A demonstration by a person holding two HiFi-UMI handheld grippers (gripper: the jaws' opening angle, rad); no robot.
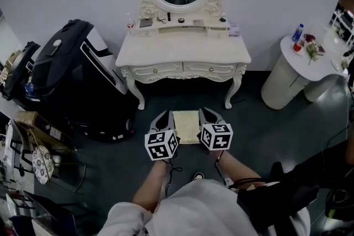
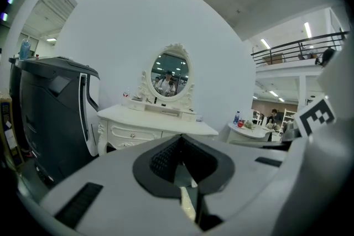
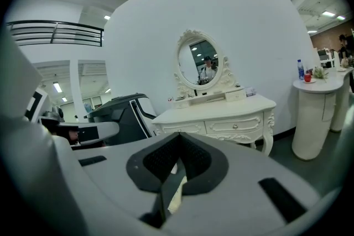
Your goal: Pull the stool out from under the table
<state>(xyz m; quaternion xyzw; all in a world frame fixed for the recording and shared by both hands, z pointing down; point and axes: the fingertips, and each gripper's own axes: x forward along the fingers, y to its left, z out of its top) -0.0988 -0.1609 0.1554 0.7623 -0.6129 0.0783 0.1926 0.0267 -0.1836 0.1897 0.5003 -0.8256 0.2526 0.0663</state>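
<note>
"In front of the dressing table (image 1: 182, 52), what's there?"

"The stool (image 1: 187, 125). Its cream seat lies clear of the dressing table's front edge, out on the dark floor rather than under the top."

"And the arms?"

"Both bare forearms reach forward from the person's body toward the dressing table, side by side. The left gripper (image 1: 162, 118) is just beside the stool's left edge and the right gripper (image 1: 209, 115) just beside its right edge. Both noses aim at the dressing table and are tipped somewhat downward. The marker cubes cover the hands, so I can't describe the fingers."

"Are the tools clamped on the stool?"

"In each gripper view the black ribbed pads (image 2: 163, 158) meet tip to tip, so both tools are clenched, with nothing wedged between the pads. A sliver of cream shows through the slit lower down, and I take that to be the seat below. From the head view I can't tell whether either gripper touches the stool's side."

"Anything else near the dressing table?"

"A black machine (image 1: 77, 74) stands to its left."
</note>
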